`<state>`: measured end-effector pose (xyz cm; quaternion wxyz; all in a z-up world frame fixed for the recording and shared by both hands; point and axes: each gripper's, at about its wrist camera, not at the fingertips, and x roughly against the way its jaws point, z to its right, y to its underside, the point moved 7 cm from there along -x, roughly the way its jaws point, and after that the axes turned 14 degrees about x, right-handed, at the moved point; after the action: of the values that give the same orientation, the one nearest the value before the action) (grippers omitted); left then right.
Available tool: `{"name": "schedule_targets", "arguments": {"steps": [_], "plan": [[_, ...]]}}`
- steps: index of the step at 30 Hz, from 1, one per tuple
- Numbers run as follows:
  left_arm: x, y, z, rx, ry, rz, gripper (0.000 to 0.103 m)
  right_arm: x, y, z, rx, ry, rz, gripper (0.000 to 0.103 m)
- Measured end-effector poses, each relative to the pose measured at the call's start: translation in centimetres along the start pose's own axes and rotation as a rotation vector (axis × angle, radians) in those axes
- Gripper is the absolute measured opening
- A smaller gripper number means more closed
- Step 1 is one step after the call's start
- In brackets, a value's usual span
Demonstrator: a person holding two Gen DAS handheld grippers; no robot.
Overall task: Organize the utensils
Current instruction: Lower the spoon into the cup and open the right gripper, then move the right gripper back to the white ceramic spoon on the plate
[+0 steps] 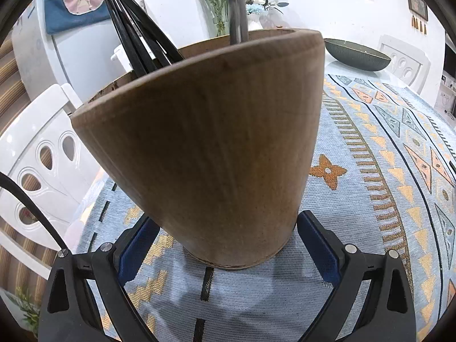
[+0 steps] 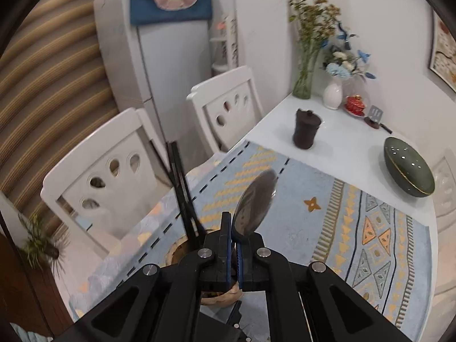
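gripping an unlabelled wooden holder (image 1: 205, 148), left fingers (image 1: 319, 248)

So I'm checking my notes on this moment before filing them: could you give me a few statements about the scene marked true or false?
1. The right gripper is shut on a metal spoon. True.
2. The left gripper has its jaws around the wooden holder. True.
3. The wooden holder is empty. False: black utensils and a metal handle stand in it.
4. The dark bowl sits on the patterned cloth. False: it sits on the bare white table.
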<state>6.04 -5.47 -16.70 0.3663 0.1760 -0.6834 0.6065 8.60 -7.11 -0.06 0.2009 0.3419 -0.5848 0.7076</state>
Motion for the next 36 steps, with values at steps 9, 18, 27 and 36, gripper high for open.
{"name": "schedule_targets", "arguments": {"steps": [9, 18, 27, 36], "plan": [[0.1, -0.1, -0.3, 0.001, 0.000, 0.001, 0.098, 2.5, -0.8, 3.3, -0.175, -0.043, 0.137, 0.050], [-0.1, 0.0, -0.2, 0.003, 0.002, -0.002, 0.098, 5.4, 1.7, 6.1, -0.241, 0.021, 0.138, 0.050], [-0.4, -0.1, 0.0, 0.003, 0.006, -0.011, 0.098, 11.1, 7.1, 11.2, -0.305, 0.164, 0.096, 0.050], [-0.9, -0.2, 0.0, -0.004, 0.004, -0.022, 0.098, 17.3, 18.3, 19.4, -0.539, 0.346, -0.023, 0.051]]}}
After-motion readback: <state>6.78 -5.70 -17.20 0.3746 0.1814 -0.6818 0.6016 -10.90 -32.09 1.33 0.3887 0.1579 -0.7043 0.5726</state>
